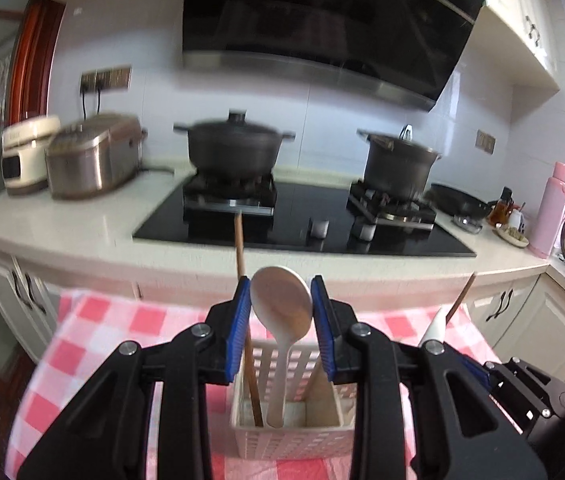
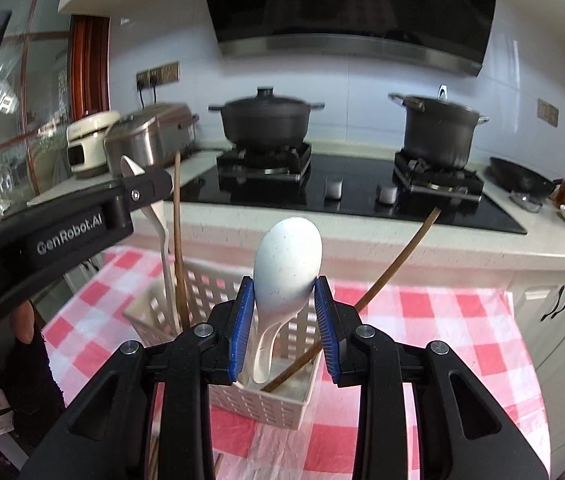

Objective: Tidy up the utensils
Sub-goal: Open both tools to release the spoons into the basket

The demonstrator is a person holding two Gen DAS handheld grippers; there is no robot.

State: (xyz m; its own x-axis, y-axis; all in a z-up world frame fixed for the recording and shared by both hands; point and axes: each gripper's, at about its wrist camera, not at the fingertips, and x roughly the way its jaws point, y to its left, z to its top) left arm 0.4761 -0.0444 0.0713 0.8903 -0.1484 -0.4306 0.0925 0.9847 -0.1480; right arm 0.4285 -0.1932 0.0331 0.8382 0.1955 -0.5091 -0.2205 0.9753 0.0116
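Spoon (image 2: 287, 264) handle base hidden behind fingers (image 2: 242, 320)

Two hand-held grippers, black with blue pads

Each gripper, left gripper (image 1: 280, 300) and right gripper (image 2: 284, 304), has black plastic arms, round silver screws at the joints and ribbed blue pads (image 2: 242, 322). The left one carries white "GenRobot.AI" lettering; a dark sleeve (image 2: 30, 380) shows beside it.

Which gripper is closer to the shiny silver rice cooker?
Left. The left gripper, with the beige spoon in its jaws, is on the rice cooker's side of the basket. The right gripper, holding the speckled spoon, is farther right.
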